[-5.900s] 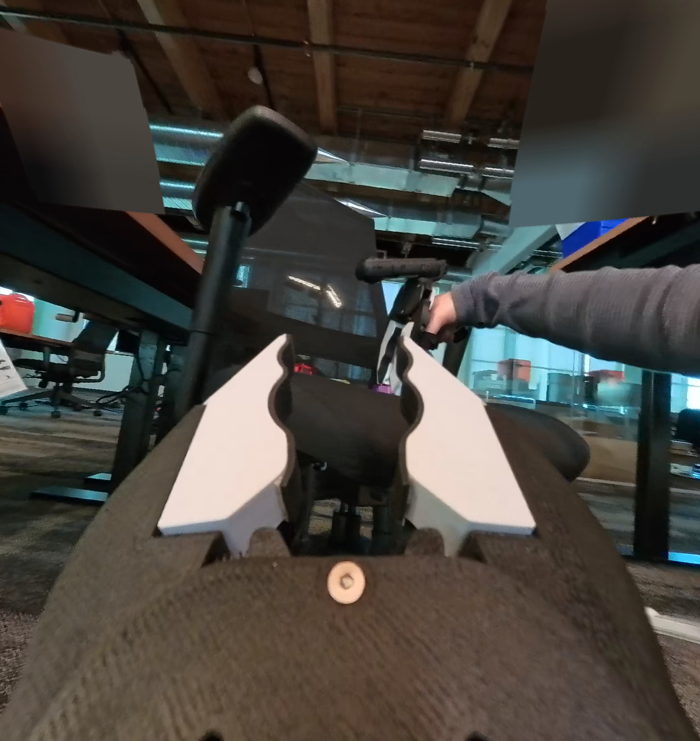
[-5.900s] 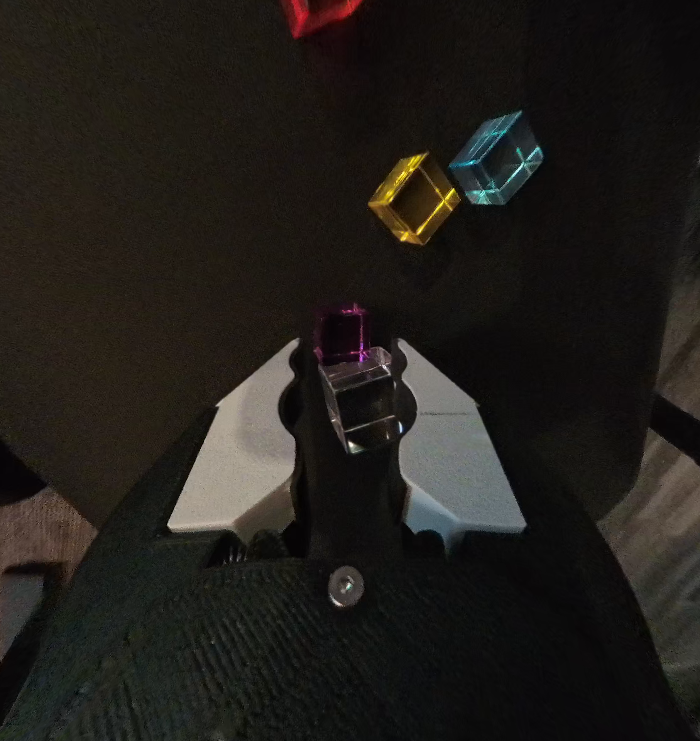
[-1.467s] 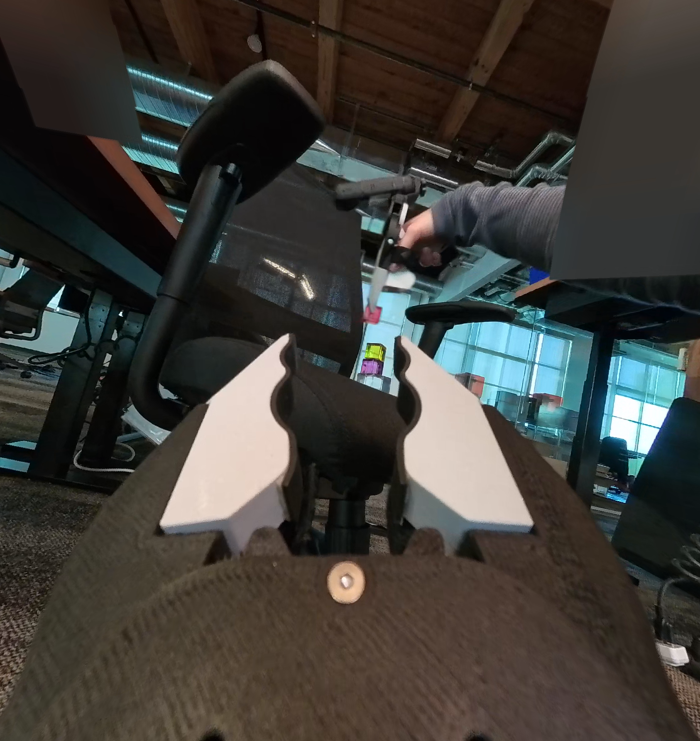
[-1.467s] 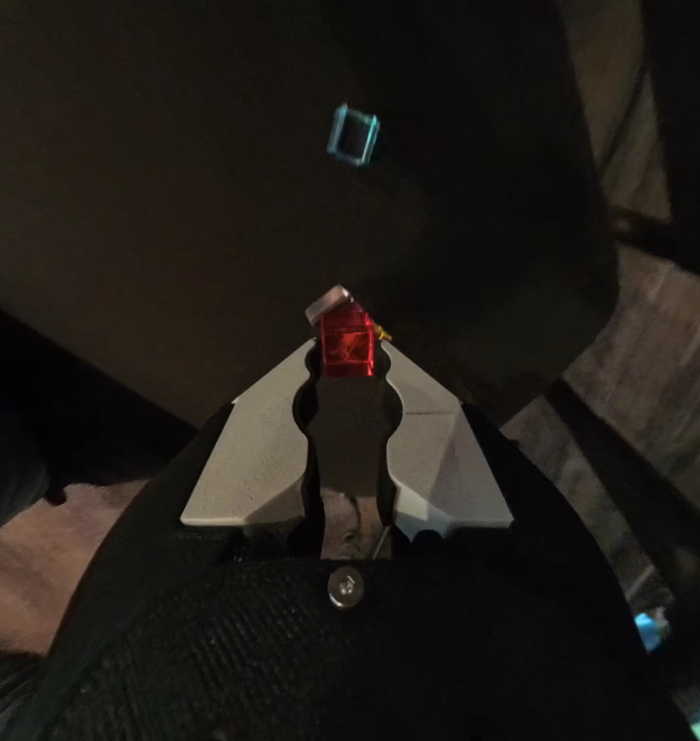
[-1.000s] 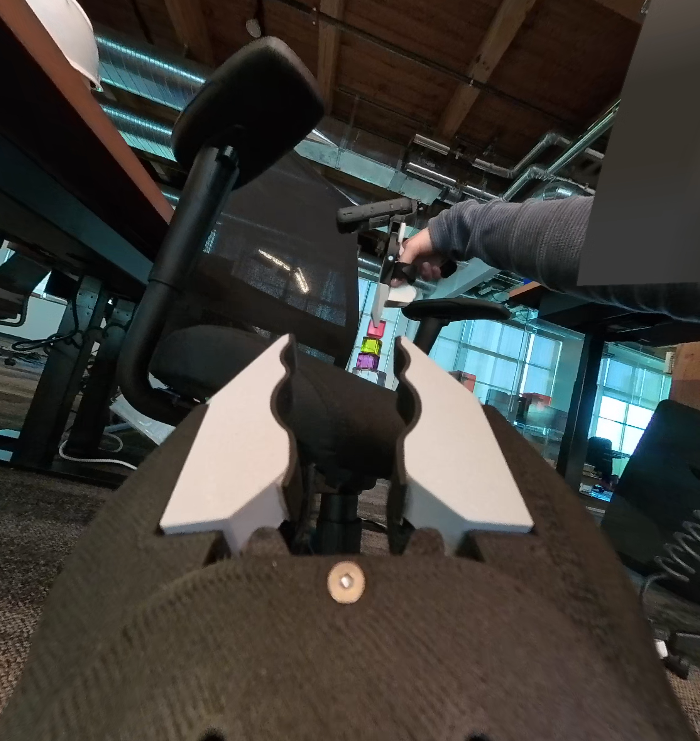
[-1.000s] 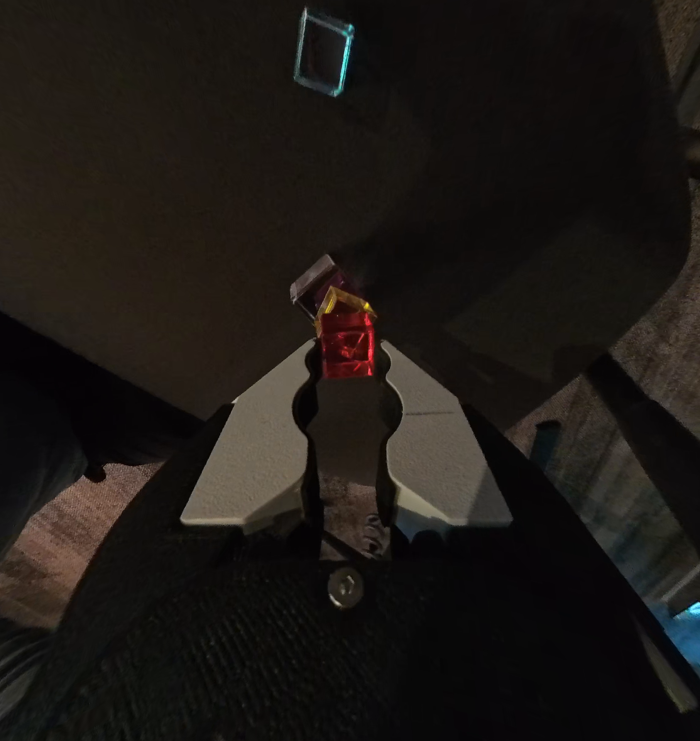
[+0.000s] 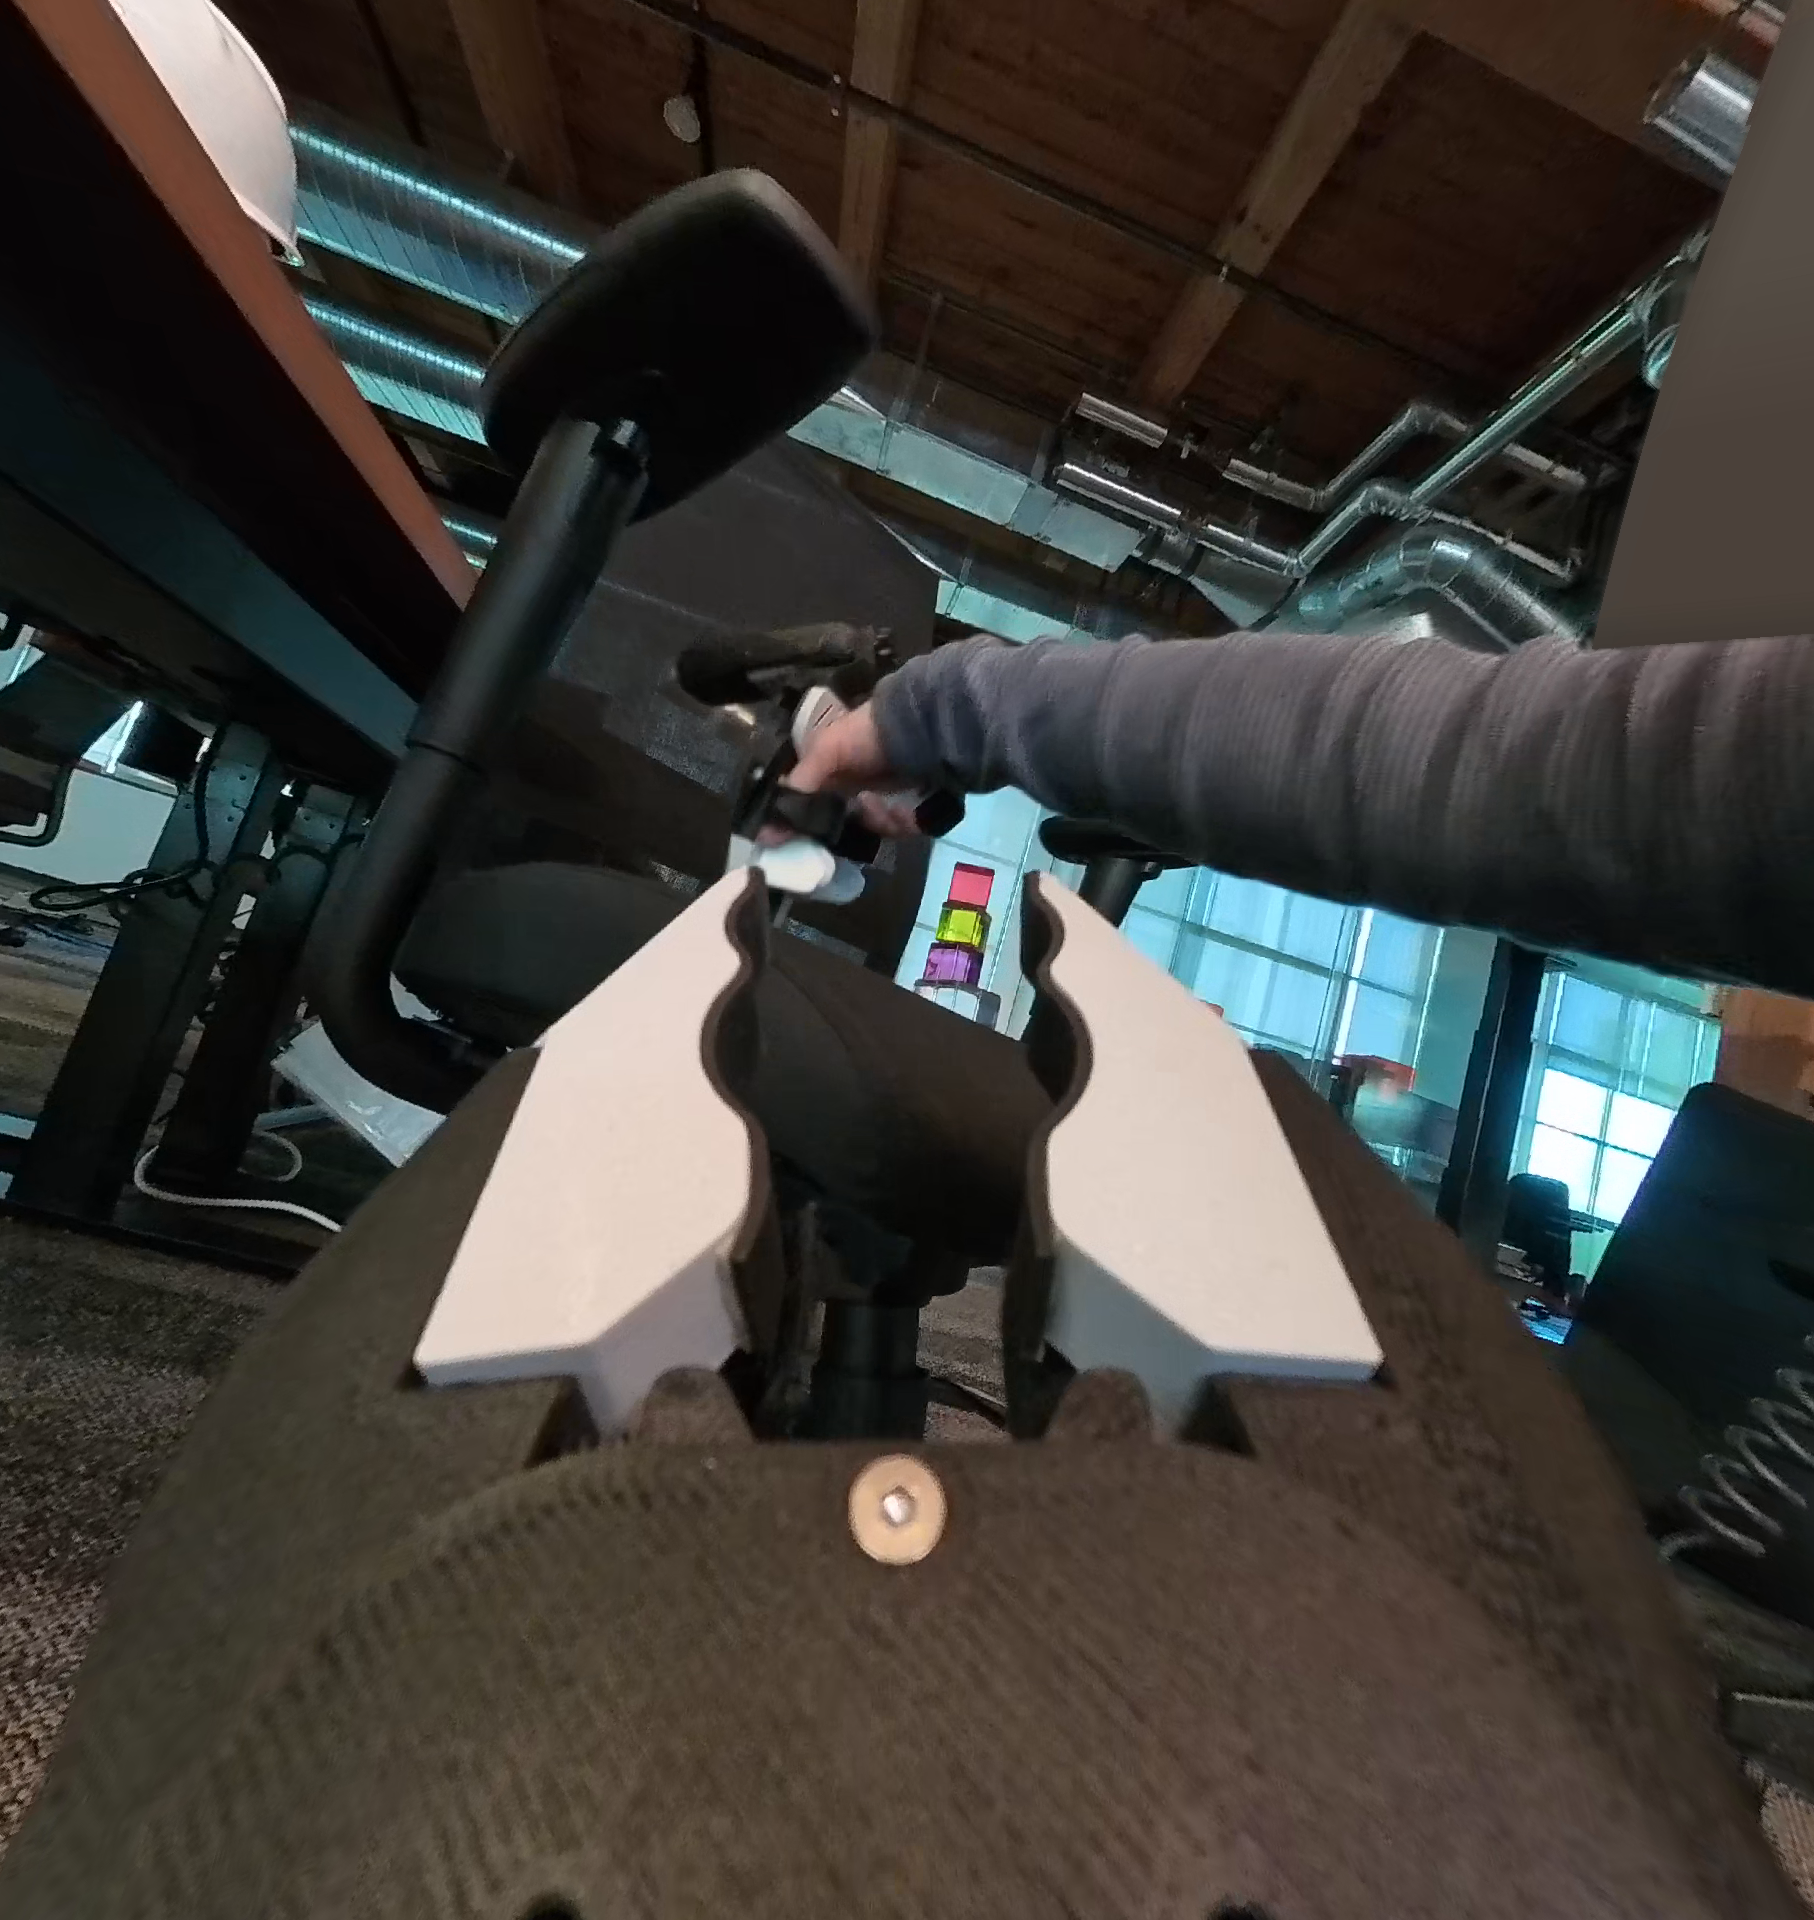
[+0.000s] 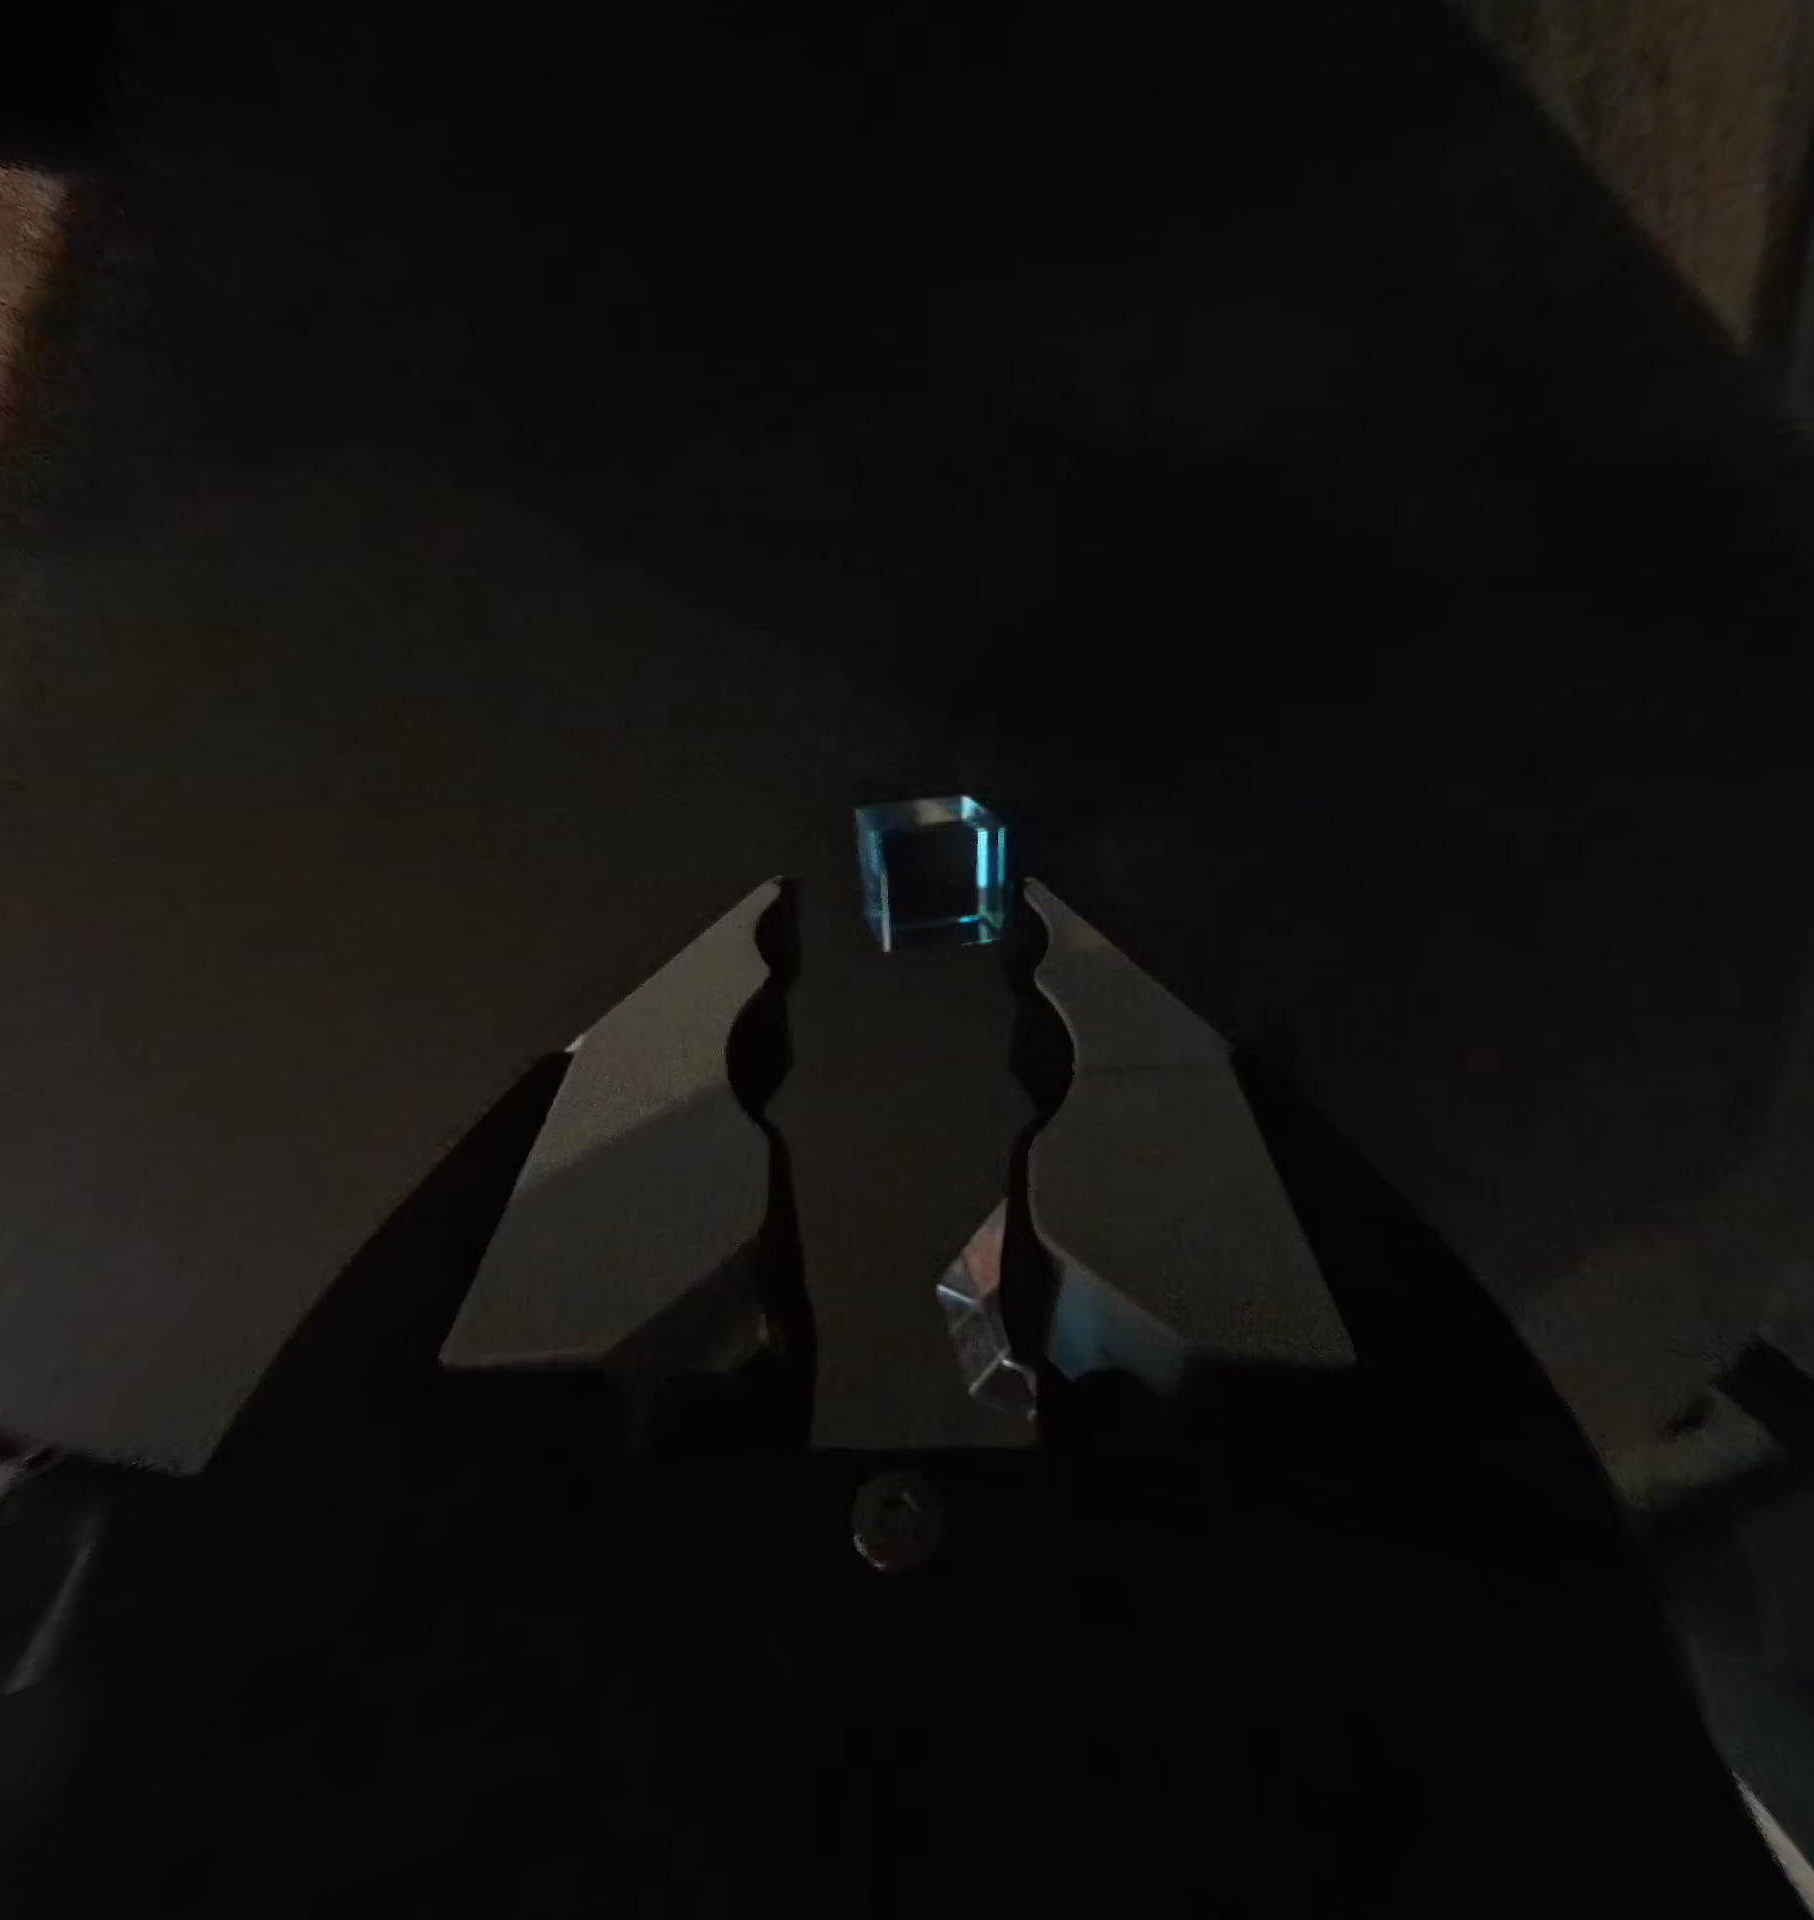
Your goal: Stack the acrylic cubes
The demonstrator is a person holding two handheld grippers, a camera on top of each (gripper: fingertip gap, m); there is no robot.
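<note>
Right gripper [image 8: 903, 883] hovering spread over the dark chair seat [image 8: 467, 623], pads touching nothing, blue cube [image 8: 929, 883] lying just ahead between the fingertips, nearer the right one. Left gripper [image 7: 892, 894] resting low by the carpet [image 7: 72, 1351], spread and bare, looking toward a stack [image 7: 955, 940] of red, yellow and purple cubes on the seat.

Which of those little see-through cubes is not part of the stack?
The blue cube. It sits alone on the dark seat, just ahead of the right gripper's open fingertips, while the red, yellow and purple cubes are stacked.
</note>
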